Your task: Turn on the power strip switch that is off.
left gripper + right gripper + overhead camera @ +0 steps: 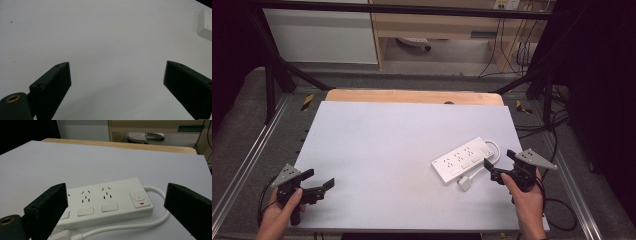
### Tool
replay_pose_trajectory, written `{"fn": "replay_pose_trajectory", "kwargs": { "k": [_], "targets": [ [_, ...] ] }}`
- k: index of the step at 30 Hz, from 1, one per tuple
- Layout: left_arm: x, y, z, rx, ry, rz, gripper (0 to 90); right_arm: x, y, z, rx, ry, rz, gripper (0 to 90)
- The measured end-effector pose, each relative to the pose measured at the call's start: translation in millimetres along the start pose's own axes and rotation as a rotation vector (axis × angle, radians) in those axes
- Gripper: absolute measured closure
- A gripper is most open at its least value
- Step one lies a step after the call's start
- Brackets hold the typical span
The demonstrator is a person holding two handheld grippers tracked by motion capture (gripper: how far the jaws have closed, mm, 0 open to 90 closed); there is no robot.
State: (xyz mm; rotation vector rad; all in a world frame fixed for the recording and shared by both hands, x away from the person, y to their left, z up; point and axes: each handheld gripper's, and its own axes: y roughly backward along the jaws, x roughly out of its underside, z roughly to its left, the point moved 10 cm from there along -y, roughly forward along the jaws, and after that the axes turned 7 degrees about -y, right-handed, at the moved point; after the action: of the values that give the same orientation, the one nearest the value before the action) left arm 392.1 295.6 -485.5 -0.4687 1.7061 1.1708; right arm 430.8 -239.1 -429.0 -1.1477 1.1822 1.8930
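Note:
A white power strip (pixel 463 158) lies on the right half of the pale grey table top (pixel 382 150), its white cable (pixel 495 148) looping round the far end to a white plug (pixel 464 183) beside it. My right gripper (pixel 500 164) is open, held in a hand just right of the strip. From the right gripper view, the strip (pixel 105 202) with its sockets and a red-marked switch (pixel 139 198) sits between the wide-apart jaws (pixel 117 207). At the table's near left corner my left gripper (pixel 319 180) is open over bare surface (pixel 115 55); a corner of the strip (pixel 205 23) shows far right.
A wooden table edge (pixel 412 96) runs behind the grey top. A black metal frame (pixel 277 70) surrounds the table. Cables (pixel 517 50) and a wooden desk (pixel 437 30) stand on the floor beyond.

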Motion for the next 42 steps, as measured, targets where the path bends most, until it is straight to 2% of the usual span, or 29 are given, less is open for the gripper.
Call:
{"fn": "replay_pose_trajectory", "kwargs": {
  "k": [5,13,24,42],
  "targets": [
    [0.0,-0.3,-0.5,0.002,0.002,0.0,6.9,-2.8,-4.4,3.7,0.002,0.014,-0.006,3.1],
    [0.6,-0.5,-0.9,0.004,0.002,0.004,6.8,-6.2,-12.0,12.9,-0.016,0.022,-0.007,4.9],
    [0.9,-0.7,-0.6,0.002,0.005,0.006,6.9,-5.8,-21.2,25.1,-0.042,0.031,0.013,13.2],
    [0.8,-0.4,-0.7,0.002,0.002,0.006,6.9,-1.9,-35.4,46.7,-0.093,0.054,0.03,48.3]
  ]
}}
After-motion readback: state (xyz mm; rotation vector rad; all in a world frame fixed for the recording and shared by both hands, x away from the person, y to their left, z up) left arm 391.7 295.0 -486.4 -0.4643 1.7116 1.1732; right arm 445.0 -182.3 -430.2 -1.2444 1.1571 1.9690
